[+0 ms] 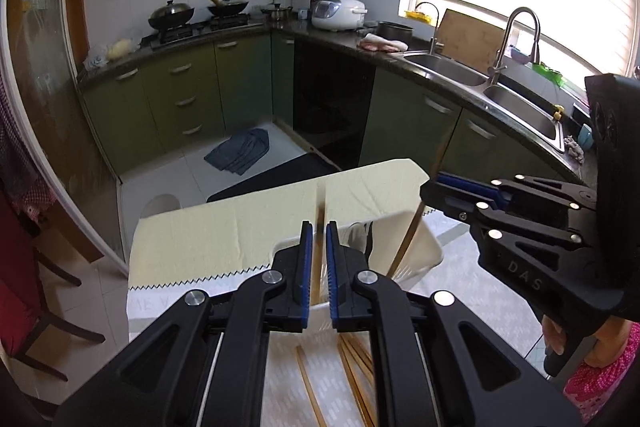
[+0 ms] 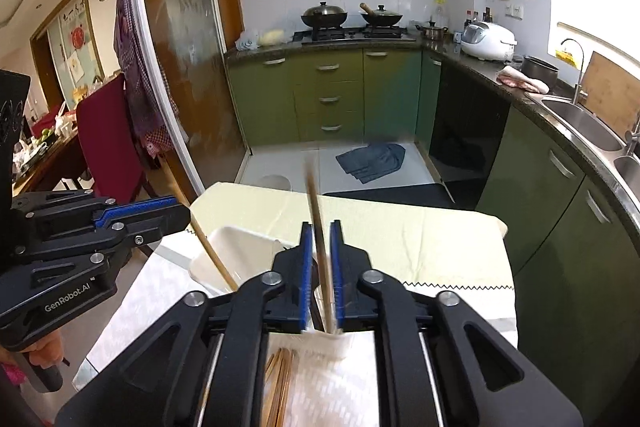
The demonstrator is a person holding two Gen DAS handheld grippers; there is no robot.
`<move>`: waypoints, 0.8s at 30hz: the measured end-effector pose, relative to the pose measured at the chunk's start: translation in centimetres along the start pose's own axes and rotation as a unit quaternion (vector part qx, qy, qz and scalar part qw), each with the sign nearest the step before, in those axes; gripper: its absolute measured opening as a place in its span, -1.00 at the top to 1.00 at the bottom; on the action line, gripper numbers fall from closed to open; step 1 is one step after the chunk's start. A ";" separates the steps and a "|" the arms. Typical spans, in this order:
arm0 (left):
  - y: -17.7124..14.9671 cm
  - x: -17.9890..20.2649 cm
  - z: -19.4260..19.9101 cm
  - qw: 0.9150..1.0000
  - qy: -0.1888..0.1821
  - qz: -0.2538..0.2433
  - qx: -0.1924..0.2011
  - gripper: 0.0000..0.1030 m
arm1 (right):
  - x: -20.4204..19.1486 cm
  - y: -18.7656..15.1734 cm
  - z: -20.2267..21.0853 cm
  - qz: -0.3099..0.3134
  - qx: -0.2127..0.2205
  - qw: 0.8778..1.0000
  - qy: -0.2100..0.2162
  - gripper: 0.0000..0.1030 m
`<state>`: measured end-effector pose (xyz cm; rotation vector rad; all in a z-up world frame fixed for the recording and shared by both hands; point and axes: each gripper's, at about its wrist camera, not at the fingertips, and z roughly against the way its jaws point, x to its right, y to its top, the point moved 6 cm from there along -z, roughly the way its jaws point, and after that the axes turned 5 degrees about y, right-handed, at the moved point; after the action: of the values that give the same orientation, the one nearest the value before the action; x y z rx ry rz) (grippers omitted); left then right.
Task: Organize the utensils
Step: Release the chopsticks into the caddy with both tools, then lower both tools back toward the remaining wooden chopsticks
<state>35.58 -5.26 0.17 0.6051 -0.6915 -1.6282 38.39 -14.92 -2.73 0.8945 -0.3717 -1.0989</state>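
Two chopsticks are in play, one per gripper, both over the white basket (image 1: 416, 247) on the table w/ loose chopsticks (image 1: 352, 359) lying nearer the cameras. Left gripper (image 1: 319, 227): jaws narrow around left chopstick (image 1: 318, 267), pads barely apart from it; right gripper (image 2: 321, 227): same, narrow around right chopstick (image 2: 320, 239). For a clean drop, keep each stick steep, tip inside basket rim, then open fully; don't let sticks cross.
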 end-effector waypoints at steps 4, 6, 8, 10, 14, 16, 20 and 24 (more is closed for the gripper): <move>-0.2 -0.2 0.9 1.000 0.000 0.002 0.003 0.64 | -0.9 -0.1 2.2 0.004 0.015 1.000 0.003 0.59; -0.7 -0.2 1.9 1.000 0.002 0.000 0.002 0.64 | -1.5 -0.3 4.4 0.012 0.028 1.000 0.006 0.59; -1.9 -0.3 2.6 1.000 0.007 0.001 -0.013 0.64 | -2.1 -1.5 6.5 0.022 0.025 0.999 0.004 0.58; -4.0 -0.5 2.7 0.999 0.011 0.000 -0.042 0.64 | -2.3 -3.5 7.4 0.028 0.005 1.000 0.006 0.57; -10.0 -0.9 0.8 0.992 0.016 0.000 -0.128 0.64 | -1.6 -10.1 7.1 0.034 -0.062 0.997 0.003 0.57; -13.8 -1.1 -1.3 0.982 0.016 0.009 -0.188 0.64 | -0.9 -12.8 6.3 0.028 -0.094 0.995 0.001 0.57; -18.5 -1.1 -4.5 0.964 0.009 0.032 -0.262 0.64 | 0.2 -17.7 3.7 0.003 -0.162 0.987 0.021 0.57; -19.5 -0.3 -6.1 0.960 0.010 0.037 -0.276 0.64 | 0.3 -19.8 1.8 -0.006 -0.190 0.981 0.030 0.57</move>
<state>26.84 -3.30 -18.19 0.1850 -0.2160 -1.6448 25.29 -19.19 -17.08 0.5898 -0.0992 -1.1045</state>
